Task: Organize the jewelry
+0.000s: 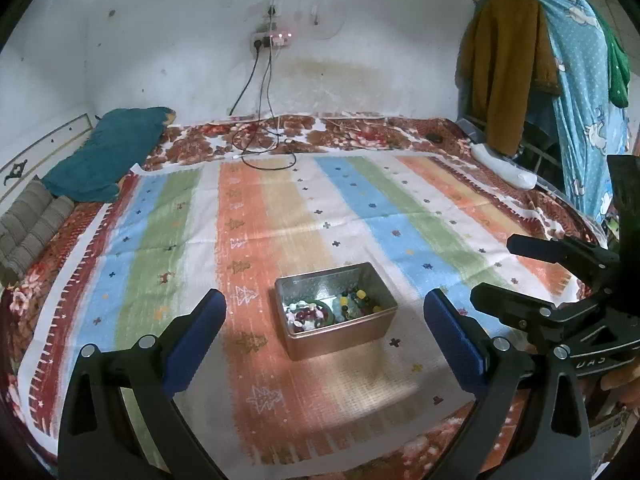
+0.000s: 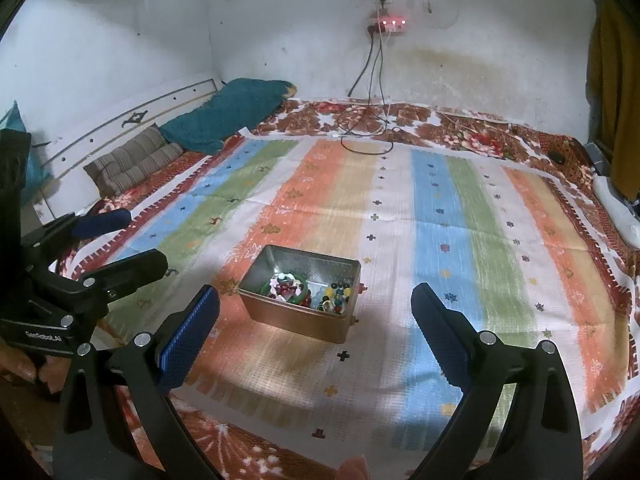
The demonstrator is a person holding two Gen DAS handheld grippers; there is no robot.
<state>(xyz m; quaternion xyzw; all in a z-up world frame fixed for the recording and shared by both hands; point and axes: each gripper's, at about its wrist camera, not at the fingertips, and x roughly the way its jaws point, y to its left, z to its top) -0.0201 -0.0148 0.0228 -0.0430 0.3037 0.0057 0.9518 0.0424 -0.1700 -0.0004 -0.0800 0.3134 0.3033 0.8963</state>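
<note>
— Where is the jewelry sitting?
— Beads and a bangle (image 1: 320, 312) are lying inside the open metal tin (image 1: 340, 344) on the striped bedspread (image 1: 260, 216).
— And the tongs?
— The left gripper (image 1: 324, 332) and right gripper (image 2: 316, 328) are both hovering near the tin, spread wide, gripping nothing.

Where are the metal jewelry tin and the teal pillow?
Open rectangular metal tin (image 1: 340, 340): left wrist view, front wall.
Teal quilted pillow (image 1: 108, 152): left wrist view, its middle.

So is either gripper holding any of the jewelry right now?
No, the left gripper and right gripper are both open and empty, while the jewelry lies in the tin.
</note>
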